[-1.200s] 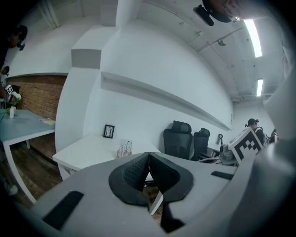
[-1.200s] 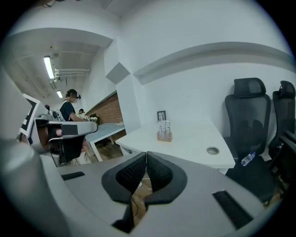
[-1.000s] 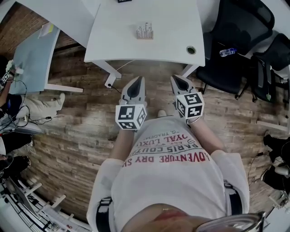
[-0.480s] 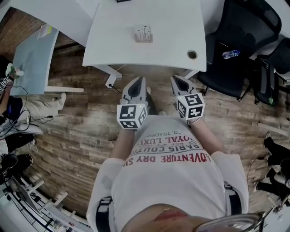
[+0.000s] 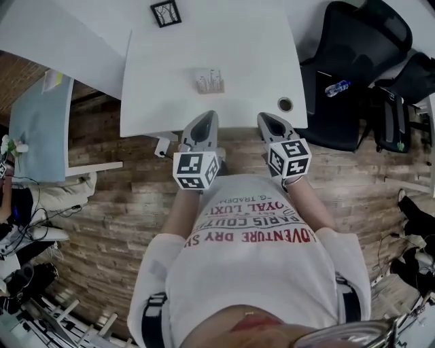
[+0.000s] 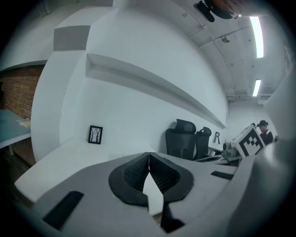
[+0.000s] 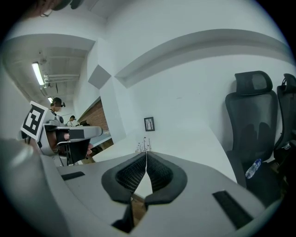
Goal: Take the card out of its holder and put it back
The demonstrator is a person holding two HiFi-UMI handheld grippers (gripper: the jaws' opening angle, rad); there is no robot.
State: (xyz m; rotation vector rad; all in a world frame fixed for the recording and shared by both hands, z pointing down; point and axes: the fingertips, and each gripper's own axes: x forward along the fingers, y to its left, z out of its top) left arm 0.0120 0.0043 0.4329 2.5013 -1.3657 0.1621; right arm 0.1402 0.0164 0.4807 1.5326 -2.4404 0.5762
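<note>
The card holder (image 5: pixel 210 82), a small clear stand with cards upright in it, sits near the middle of the white table (image 5: pixel 245 47). In the right gripper view the card holder (image 7: pixel 143 146) shows small, just beyond the jaw tips. My left gripper (image 5: pixel 206 122) and right gripper (image 5: pixel 268 122) are held side by side in front of my chest, at the table's near edge and well short of the holder. In their own views the left gripper (image 6: pixel 149 159) and right gripper (image 7: pixel 146 159) each have their jaws closed tip to tip, with nothing between them.
A small black picture frame (image 5: pixel 166 12) stands at the table's far edge, and a round cable hole (image 5: pixel 285 105) is at its near right corner. Black office chairs (image 5: pixel 353 41) and a water bottle (image 5: pixel 336 87) are to the right. A pale side desk (image 5: pixel 41 129) is on the left.
The table has drawn nearer in the head view. Both grippers now reach its near edge, where before they hung over the wooden floor. Their jaws stay shut.
</note>
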